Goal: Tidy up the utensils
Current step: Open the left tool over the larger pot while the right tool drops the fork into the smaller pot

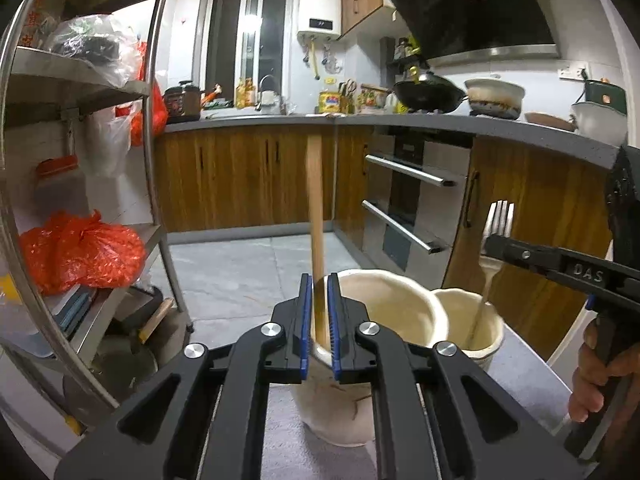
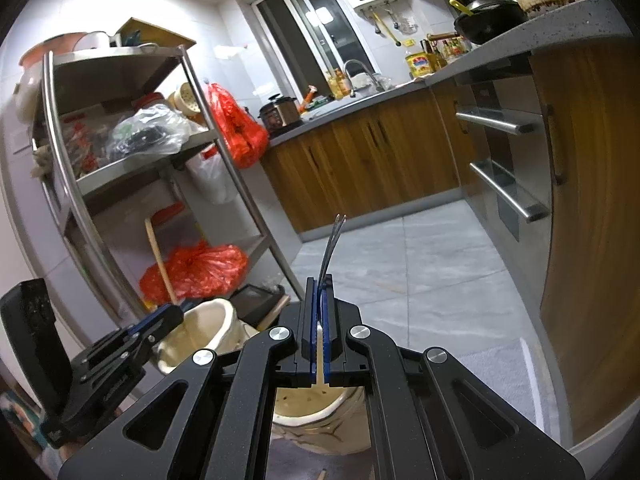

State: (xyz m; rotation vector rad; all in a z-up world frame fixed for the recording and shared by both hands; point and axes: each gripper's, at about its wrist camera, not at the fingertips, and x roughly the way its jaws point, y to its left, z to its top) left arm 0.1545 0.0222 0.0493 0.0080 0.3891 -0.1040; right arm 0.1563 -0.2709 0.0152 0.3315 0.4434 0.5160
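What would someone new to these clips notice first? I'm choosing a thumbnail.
The left claw at bottom centre, with a wooden handle standing upright between its blue pads over a cream pot. To its right, the right claw grips a fork, tines up, over a smaller cream pot. Red bags brighten the steel rack on the left.

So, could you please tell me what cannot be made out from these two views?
- Lower end of the wooden utensil: left wrist view, hidden by the left gripper and the larger holder.
- Fork handle's tip: hidden inside the smaller holder.
- Whether the left pads press the wooden utensil: unclear.
- Holder's contents, right wrist view: blocked by the right gripper.
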